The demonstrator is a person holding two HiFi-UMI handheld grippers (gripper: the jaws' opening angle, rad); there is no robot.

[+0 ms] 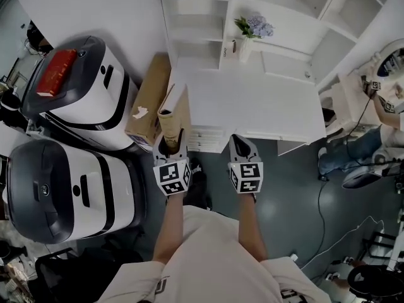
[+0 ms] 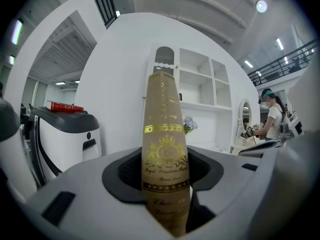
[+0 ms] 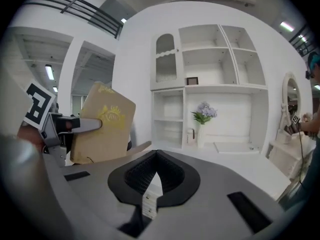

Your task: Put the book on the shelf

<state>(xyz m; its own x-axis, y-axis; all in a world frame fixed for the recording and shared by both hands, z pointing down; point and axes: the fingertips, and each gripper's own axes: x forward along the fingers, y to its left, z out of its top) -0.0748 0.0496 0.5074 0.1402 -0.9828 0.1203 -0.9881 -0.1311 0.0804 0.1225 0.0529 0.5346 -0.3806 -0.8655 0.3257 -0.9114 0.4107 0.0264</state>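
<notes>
A tan book with gold print stands upright between the jaws of my left gripper, which is shut on its lower edge. From above, the book shows just left of the white counter. In the right gripper view the book is at the left with a left gripper finger across it. My right gripper is level with the left one, its pads meeting at the tip with nothing between them. The white shelf unit stands ahead, beyond the counter.
A vase of flowers stands in the shelf's middle bay. Two white and black machines stand at the left, one with a red book on top. A cardboard box leans beside the counter. A person is at the right.
</notes>
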